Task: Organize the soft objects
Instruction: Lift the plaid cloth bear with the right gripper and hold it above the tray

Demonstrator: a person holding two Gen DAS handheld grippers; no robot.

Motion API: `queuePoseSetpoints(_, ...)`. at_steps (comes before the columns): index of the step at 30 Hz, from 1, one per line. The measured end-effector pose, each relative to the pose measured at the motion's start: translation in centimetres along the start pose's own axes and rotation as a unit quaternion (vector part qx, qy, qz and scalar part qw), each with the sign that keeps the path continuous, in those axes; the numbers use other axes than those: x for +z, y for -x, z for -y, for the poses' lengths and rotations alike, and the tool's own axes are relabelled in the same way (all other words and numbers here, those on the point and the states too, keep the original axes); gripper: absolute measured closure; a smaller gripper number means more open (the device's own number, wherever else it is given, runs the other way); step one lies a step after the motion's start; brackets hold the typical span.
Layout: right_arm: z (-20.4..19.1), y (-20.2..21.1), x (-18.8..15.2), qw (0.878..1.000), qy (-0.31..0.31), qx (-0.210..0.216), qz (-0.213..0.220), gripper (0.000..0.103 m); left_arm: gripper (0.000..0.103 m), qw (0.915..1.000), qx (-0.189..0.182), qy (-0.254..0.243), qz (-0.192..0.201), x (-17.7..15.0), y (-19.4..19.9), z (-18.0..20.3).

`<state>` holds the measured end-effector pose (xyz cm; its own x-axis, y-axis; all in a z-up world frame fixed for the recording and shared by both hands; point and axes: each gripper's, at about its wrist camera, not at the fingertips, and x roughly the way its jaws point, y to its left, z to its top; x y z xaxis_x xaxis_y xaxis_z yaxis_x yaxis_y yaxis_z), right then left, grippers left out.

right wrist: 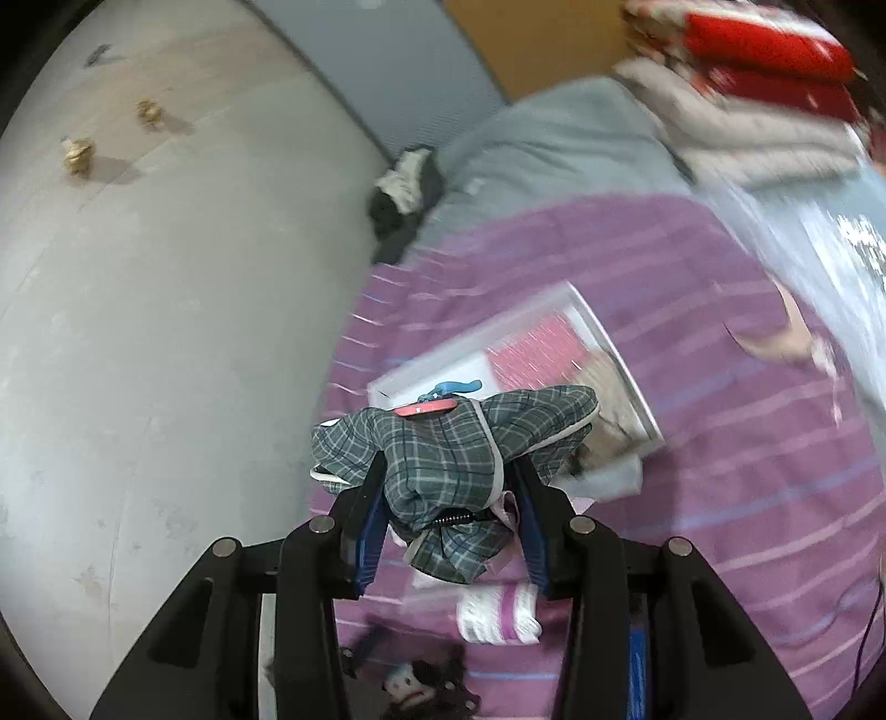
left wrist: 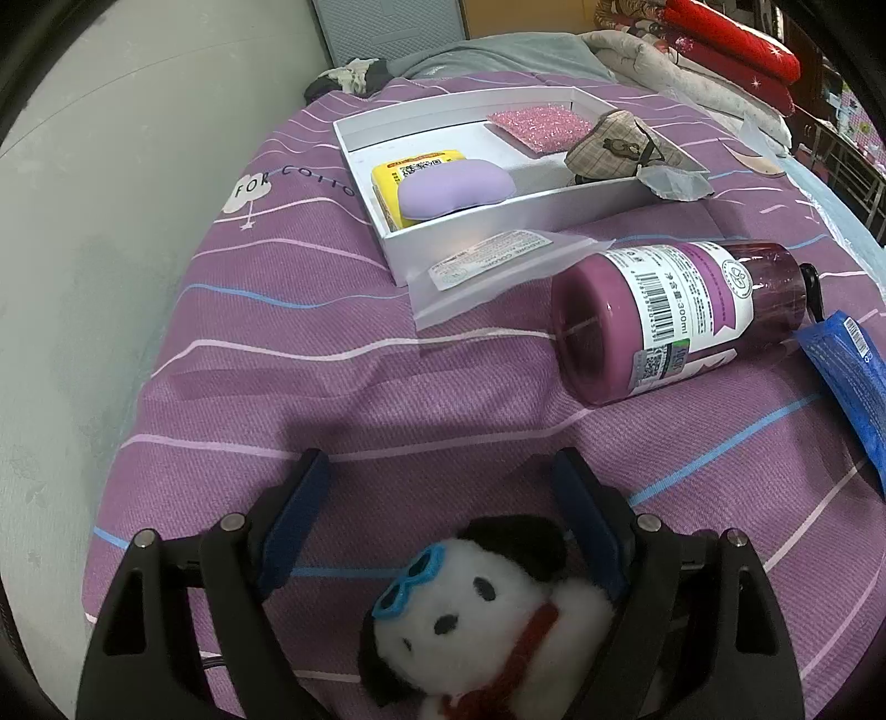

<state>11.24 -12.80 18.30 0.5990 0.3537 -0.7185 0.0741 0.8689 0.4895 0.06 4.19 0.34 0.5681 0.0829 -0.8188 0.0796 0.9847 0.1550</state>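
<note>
Tongs on the right are clamped on a grey plaid cloth piece with white trim, its bunched middle squeezed between the blue pads while the loose ends flop out to both sides; a small pink tag and a blue clip sit at its top edge. It hangs above the bed, over the near corner of a white tray that shows blurred below. The left tongs stand wide apart — a plush dog, white with black ears, blue goggles and a red scarf, lies on the purple striped bedspread between the pads, and the pads do not press on it. Farther out in the left view, a purple bottle lies on its side, with a blue packet just beside it at the right edge. A clear plastic bag with a label lies against the front wall of the tray. Inside the tray, a lilac cushion-like lump rests on a yellow pack at the left end, a pink glittery pad lies at the back, and a beige checked pouch leans at the right end. Beyond the bedspread, folded quilts — red and pale ones — are stacked.
</note>
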Motion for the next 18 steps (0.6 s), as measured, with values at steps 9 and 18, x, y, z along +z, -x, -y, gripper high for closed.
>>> queuePoseSetpoints(9, 1.8, -3.8, -6.2, 0.993, 0.039, -0.105, -0.029, 0.062, 0.02, 1.0, 0.0, 0.002, 0.001, 0.0, 0.1, 0.0)
queuePoseSetpoints(18, 5.4, -6.8, -7.7, 0.995, -0.01, -0.064, -0.076, 0.061, 0.02, 1.0, 0.001, 0.005, 0.001, 0.0, 0.1, 0.0)
